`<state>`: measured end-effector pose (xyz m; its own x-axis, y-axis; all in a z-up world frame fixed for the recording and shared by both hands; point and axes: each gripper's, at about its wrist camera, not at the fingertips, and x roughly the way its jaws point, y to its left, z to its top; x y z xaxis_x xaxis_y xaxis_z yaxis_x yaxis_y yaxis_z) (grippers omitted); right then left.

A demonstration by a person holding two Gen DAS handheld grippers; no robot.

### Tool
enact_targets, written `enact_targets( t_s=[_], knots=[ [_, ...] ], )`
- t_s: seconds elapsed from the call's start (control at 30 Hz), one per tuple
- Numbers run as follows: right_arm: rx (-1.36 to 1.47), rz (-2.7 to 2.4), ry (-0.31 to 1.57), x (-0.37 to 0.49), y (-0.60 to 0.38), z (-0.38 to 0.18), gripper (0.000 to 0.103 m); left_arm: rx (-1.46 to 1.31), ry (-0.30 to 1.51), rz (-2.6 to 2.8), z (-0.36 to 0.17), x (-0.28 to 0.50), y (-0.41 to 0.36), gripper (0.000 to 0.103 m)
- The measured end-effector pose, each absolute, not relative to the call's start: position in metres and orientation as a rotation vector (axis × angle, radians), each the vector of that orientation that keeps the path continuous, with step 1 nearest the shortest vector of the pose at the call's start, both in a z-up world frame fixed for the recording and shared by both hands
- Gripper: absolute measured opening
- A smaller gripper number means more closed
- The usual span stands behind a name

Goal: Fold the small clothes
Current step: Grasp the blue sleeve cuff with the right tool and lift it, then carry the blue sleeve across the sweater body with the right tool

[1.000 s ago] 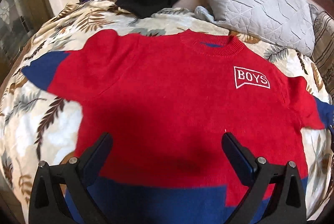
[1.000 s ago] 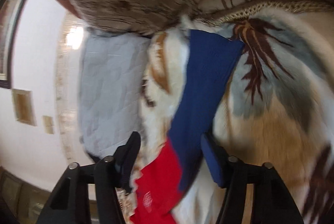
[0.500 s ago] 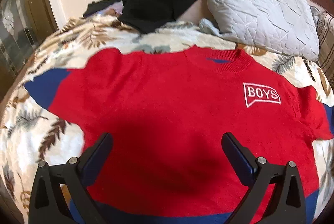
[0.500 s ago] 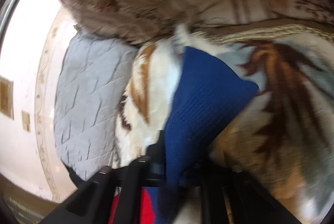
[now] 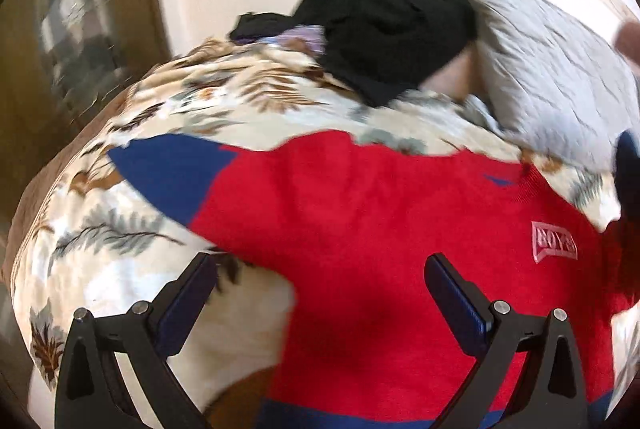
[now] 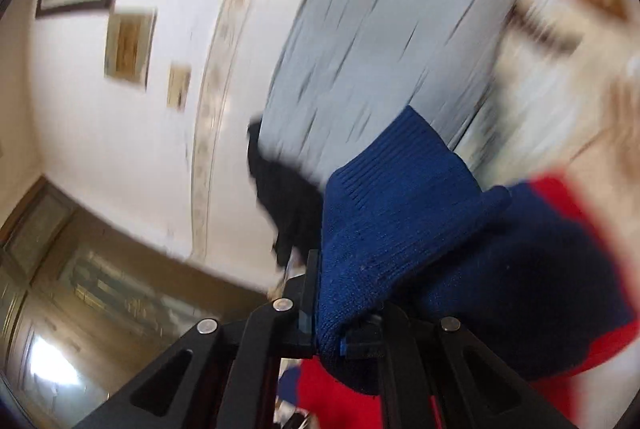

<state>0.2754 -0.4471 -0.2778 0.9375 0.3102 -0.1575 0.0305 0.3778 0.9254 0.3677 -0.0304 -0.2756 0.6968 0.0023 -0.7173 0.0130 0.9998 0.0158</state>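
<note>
Red sweater (image 5: 392,229) w/ blue cuffs lies chest-up on the leaf-print blanket (image 5: 132,269); its hem is cut off at frame bottom, "BOYS" patch (image 5: 555,242) blurred; right gripper (image 6: 326,333) is clamped on the blue sleeve cuff (image 6: 400,221), lifted off the bed; left gripper (image 5: 320,293) hangs w/ jaws wide apart above the sweater's side edge; black clothes (image 5: 392,21) and grey pillow (image 5: 560,77) behind, prob. touching.
</note>
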Motion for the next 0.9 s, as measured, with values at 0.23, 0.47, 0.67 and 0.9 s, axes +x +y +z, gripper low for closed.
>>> enact_targets(
  t_s=[0.23, 0.47, 0.67, 0.9],
  knots=[
    [1.167, 0.306, 0.541, 0.357, -0.318, -0.315, 0.016, -0.03, 0.778, 0.093, -0.269, 0.373, 0.014, 0.103],
    [1.103, 0.416, 0.634, 0.357, -0.286, -0.315, 0.097, -0.089, 0.786, 0.112, -0.27, 0.376, 0.027, 0.103],
    [1.02, 0.371, 0.624, 0.318, -0.337, -0.298, 0.095, -0.047, 0.792, 0.058, -0.272, 0.376, -0.006, 0.103],
    [1.181, 0.306, 0.758, 0.336, -0.355, -0.337, 0.094, 0.018, 0.797, 0.08, -0.274, 0.378, -0.008, 0.103]
  ],
)
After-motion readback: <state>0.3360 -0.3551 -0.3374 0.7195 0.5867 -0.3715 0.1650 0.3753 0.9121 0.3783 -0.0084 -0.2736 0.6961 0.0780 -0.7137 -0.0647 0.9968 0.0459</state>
